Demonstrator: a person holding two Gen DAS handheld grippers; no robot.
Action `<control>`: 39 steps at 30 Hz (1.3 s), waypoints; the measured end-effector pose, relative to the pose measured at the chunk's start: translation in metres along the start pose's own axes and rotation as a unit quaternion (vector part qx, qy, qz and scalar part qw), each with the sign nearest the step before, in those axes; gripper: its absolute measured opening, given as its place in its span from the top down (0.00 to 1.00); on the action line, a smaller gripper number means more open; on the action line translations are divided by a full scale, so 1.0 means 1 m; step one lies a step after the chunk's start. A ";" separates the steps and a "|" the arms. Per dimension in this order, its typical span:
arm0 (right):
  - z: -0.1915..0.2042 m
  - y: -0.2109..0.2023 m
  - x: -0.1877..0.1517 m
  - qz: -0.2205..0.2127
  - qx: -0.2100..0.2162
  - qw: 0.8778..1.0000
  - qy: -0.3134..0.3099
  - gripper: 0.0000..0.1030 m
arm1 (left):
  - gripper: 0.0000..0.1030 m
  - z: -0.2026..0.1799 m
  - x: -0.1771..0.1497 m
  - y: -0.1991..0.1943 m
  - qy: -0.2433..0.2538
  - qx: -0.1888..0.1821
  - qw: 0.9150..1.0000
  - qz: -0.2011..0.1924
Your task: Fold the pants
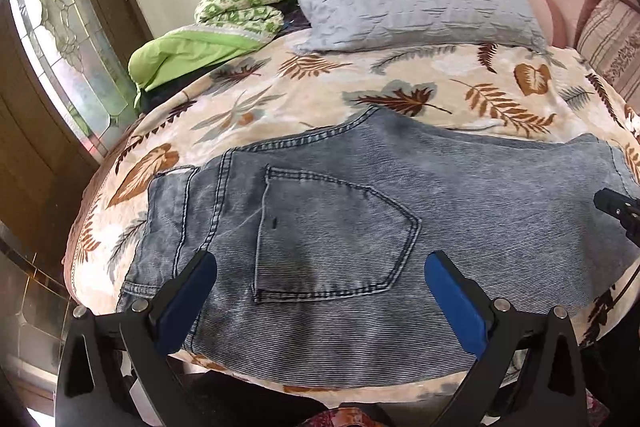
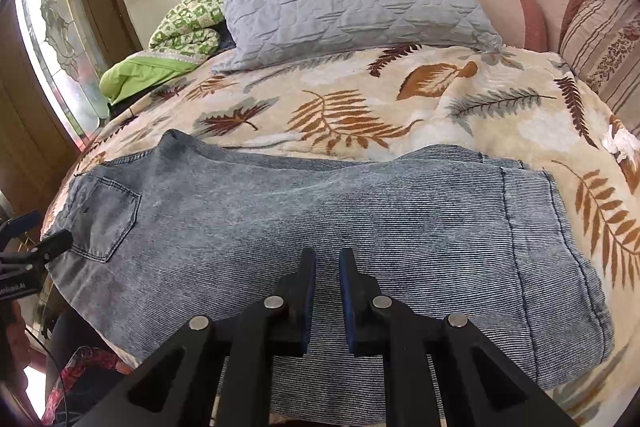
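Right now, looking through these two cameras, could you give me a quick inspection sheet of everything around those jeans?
Surface: bed under a cream fleece blanket printed with brown leaves.
Job's things: grey-blue ribbed denim pants lying flat across the bed, back pocket up, waistband toward the left.
Clutter: quilted grey pillow, bundled green patterned quilt, pink cushions, striped cushion.
Grippers: left tongs wide open over the pocket; right tongs nearly closed over the leg, a narrow gap showing, no cloth pinched.
Cables: thin dark cable at the lower left of the right view.
Surroundings: white wall, wooden door with patterned glass.
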State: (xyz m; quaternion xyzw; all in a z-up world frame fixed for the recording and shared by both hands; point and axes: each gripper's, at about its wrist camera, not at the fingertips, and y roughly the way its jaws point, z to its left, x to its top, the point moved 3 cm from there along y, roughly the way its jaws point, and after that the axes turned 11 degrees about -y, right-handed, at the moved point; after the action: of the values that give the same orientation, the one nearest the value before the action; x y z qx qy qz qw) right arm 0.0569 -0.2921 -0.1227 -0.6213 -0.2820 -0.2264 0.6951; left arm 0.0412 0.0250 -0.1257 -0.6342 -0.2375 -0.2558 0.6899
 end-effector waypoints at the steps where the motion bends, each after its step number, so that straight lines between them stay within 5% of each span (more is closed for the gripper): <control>1: 0.001 0.001 0.000 0.001 0.000 1.000 -0.001 0.86 | 0.00 0.001 0.000 0.001 -0.001 -0.001 1.000 0.000; 39: -0.007 0.001 0.001 -0.003 0.010 1.000 0.014 0.86 | 0.00 -0.051 -0.002 -0.008 0.054 -0.032 0.998 0.001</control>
State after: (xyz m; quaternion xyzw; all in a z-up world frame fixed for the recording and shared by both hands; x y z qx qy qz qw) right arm 0.0594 -0.2985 -0.1232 -0.6104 -0.2764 -0.2337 0.7045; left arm 0.0345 -0.0258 -0.1249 -0.6416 -0.1908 -0.2963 0.6813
